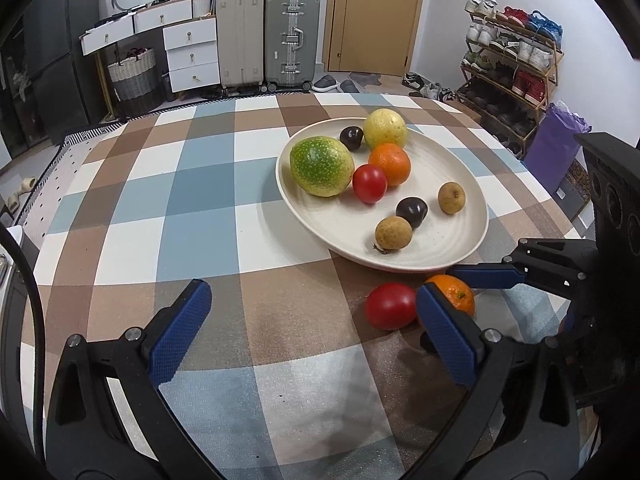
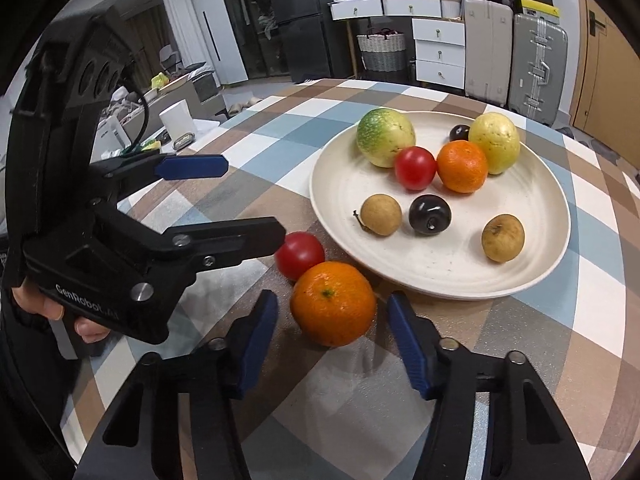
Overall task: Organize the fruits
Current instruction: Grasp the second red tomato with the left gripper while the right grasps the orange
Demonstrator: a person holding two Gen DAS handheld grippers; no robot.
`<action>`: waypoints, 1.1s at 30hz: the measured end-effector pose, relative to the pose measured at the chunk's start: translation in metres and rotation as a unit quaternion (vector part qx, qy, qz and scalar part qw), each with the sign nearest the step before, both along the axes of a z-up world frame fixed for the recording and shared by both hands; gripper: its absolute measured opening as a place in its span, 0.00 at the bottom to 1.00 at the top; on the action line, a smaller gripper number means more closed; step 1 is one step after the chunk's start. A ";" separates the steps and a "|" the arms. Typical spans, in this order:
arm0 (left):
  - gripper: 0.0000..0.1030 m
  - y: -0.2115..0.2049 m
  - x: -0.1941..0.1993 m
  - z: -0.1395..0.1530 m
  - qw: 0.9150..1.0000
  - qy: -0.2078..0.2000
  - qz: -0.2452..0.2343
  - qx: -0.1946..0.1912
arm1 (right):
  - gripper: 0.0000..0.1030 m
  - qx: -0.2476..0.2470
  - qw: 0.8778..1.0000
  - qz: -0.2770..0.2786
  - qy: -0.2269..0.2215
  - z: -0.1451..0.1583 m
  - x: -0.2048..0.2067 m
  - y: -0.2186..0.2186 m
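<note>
Nearest to me, my right gripper (image 2: 332, 340): blue pads spread apart, flanking the loose orange (image 2: 333, 303) on the checked worktop (image 2: 340, 400), neither pad touching it. My left gripper (image 1: 316, 322): jaws wide apart, nothing between them; its right pad sits just in front of that same orange in the left wrist view.

Item: loose red tomato (image 2: 300, 254), on the worktop, touching the orange on its far left side, just outside the plate rim.

Item: cream plate (image 2: 436, 272), just beyond the two loose fruits. Contents, front row: two tan longans (image 2: 381, 215) (image 2: 503, 237) with a dark plum (image 2: 430, 214) between them. Behind these: a second tomato (image 2: 415, 168) touching a second orange (image 2: 462, 166). Far row: green speckled fruit (image 2: 385, 137) at left, small dark plum (image 2: 459, 133), yellow-green fruit (image 2: 494, 142) at right.

Background: white drawer unit (image 2: 438, 50), two suitcases (image 2: 516, 62), woven basket (image 2: 382, 52); shoe rack (image 1: 508, 64) in the left wrist view.
</note>
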State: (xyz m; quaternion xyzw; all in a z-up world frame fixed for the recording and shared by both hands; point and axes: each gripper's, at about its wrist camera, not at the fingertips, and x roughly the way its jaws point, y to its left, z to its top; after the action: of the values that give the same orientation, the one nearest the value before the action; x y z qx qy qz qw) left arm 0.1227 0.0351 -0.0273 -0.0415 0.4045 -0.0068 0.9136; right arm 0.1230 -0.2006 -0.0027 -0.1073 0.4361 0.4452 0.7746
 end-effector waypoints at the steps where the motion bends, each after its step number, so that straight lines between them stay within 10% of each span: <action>1: 0.99 0.000 0.000 0.000 1.000 0.000 0.000 0.000 | 0.52 0.000 1.000 -0.003 0.000 0.000 0.001 -0.001; 26: 0.98 -0.025 0.002 -0.013 0.998 0.030 -0.052 -0.005 | 0.41 0.059 0.996 -0.061 -0.027 0.029 0.014 -0.047; 33: 0.70 -0.038 0.003 -0.021 0.996 0.043 -0.080 -0.003 | 0.41 0.056 0.996 -0.070 -0.027 0.027 0.017 -0.049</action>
State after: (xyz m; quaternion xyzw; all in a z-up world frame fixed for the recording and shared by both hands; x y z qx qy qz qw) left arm 0.1261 -0.0026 -0.0481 -0.0120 0.4454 -0.0795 0.8917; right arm 0.1397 -0.2491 0.0240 -0.0446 0.3957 0.4106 0.8203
